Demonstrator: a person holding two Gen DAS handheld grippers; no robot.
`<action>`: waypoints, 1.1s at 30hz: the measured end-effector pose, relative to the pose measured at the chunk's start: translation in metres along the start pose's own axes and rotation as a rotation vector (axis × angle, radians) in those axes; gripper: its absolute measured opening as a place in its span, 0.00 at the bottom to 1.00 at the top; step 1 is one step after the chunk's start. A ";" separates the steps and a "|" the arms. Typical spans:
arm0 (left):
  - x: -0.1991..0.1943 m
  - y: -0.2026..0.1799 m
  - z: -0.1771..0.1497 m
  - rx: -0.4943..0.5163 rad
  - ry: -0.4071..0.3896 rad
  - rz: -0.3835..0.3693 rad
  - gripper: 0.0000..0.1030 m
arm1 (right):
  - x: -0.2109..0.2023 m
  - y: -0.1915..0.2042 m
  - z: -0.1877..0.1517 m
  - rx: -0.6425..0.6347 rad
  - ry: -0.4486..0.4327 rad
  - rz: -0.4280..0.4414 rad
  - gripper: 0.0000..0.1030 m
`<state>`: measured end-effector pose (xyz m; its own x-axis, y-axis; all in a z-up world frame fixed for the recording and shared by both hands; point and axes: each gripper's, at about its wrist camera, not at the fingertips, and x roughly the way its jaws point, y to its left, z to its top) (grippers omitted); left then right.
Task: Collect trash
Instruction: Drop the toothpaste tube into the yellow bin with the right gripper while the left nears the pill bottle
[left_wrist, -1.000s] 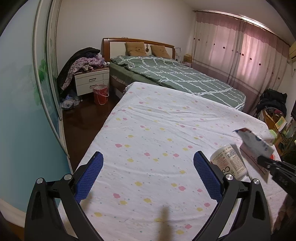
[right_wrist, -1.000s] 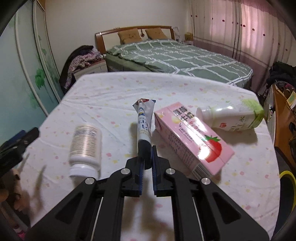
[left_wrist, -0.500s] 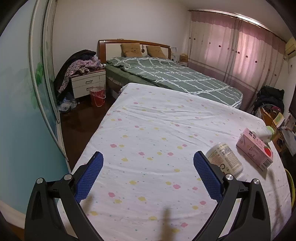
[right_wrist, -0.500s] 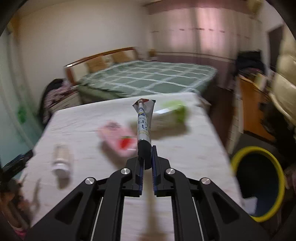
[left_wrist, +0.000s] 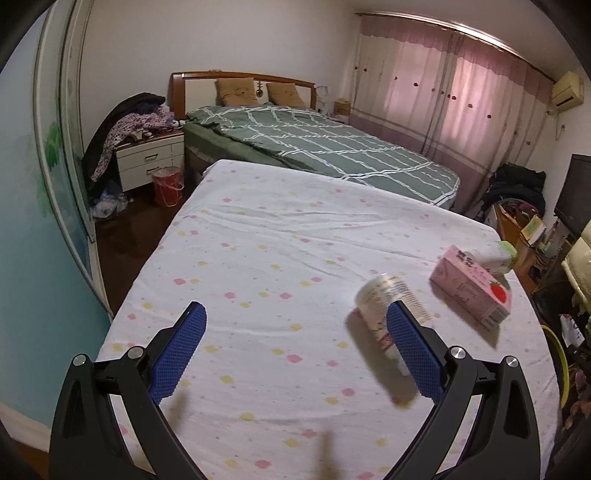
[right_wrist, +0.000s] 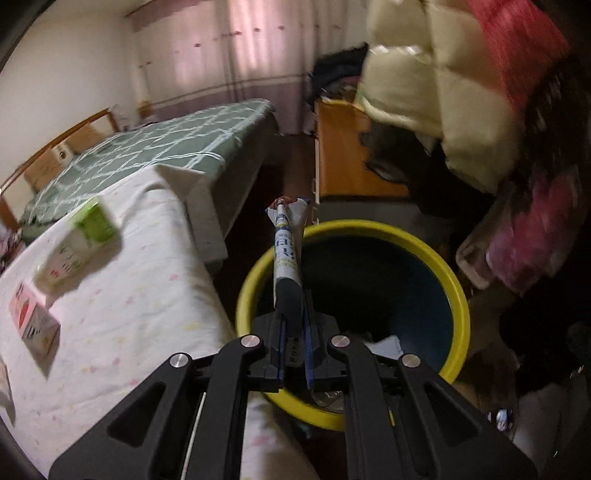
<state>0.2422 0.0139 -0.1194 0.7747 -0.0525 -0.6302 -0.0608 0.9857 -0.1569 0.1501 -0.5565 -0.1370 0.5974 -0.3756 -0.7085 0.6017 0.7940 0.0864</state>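
Dim warm room light, pink glow through the curtains (left_wrist: 436, 92), strong fisheye bending with dark corners, right wrist view motion-blurred, soft shadows on the sheet (left_wrist: 280, 258).

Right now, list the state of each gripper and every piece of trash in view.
Left gripper: open, empty.
Right gripper: shut on flattened printed wrapper, above yellow-rimmed bin.
White printed bottle: lying down.
Pink strawberry carton: lying flat.
Green-labelled white bottle: lying down.

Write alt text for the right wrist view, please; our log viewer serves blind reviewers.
The right gripper, shut on a flattened wrapper, holds it above a yellow-rimmed bin beside a sheet-covered surface. On that surface lie a green-capped bottle and a pink carton.
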 end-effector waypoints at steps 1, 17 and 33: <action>0.000 -0.003 0.001 0.001 0.005 -0.007 0.94 | 0.002 -0.004 0.001 0.011 0.001 -0.016 0.08; 0.015 -0.034 0.002 0.033 0.070 -0.026 0.94 | -0.003 -0.012 0.003 0.040 -0.015 -0.028 0.42; 0.060 -0.071 0.010 0.042 0.192 -0.008 0.87 | -0.007 -0.014 0.003 0.052 -0.029 0.019 0.49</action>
<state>0.2995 -0.0581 -0.1381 0.6405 -0.0860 -0.7631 -0.0256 0.9908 -0.1331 0.1393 -0.5664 -0.1312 0.6237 -0.3753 -0.6857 0.6165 0.7755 0.1363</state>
